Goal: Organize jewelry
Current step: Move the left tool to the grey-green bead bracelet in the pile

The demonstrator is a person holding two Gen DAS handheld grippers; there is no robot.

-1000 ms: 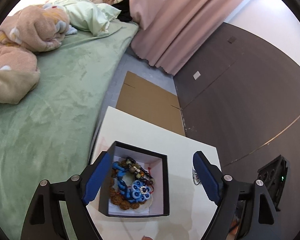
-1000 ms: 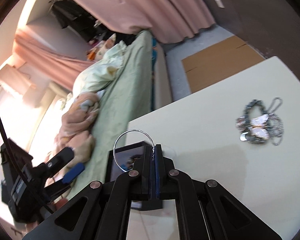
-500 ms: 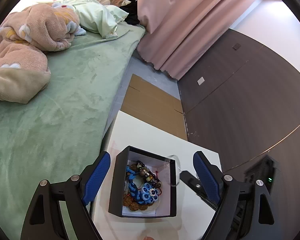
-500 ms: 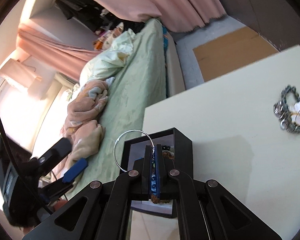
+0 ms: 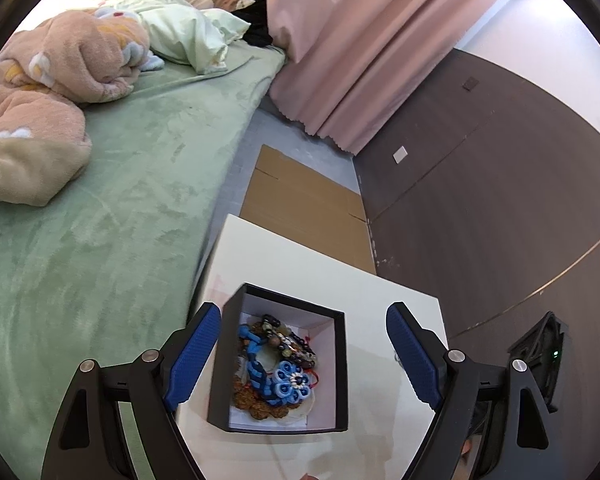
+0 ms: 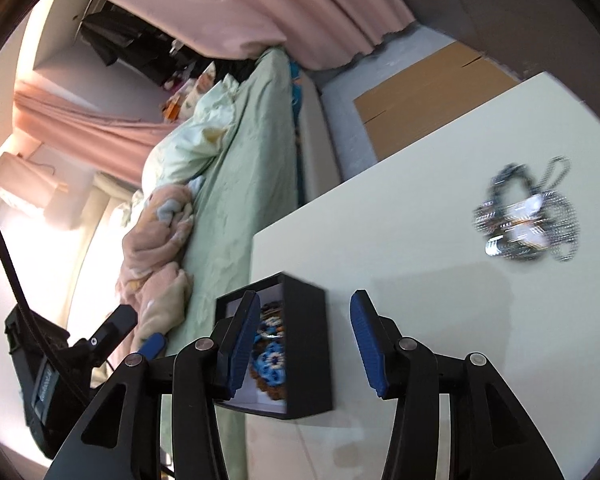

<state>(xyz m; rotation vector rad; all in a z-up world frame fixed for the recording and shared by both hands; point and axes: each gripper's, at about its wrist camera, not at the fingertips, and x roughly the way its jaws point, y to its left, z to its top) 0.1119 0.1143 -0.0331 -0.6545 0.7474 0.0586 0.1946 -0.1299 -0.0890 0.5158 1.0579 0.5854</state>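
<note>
Right wrist view: right gripper point(image 6: 305, 338) jaws are opening, empty, over the square black box point(image 6: 300, 344) of beaded jewelry point(image 5: 278, 368); left gripper point(image 5: 303, 360) jaws are gaping wide.

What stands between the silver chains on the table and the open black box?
Nothing visible: bare white table lies between the silver chains and the black box. The right gripper, jaws opening and empty, hangs over the box's near wall.

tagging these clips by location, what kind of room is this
Most likely a bedroom: a bed with a green cover and rumpled blanket, pink curtains, and a white table holding a jewelry box.
</note>
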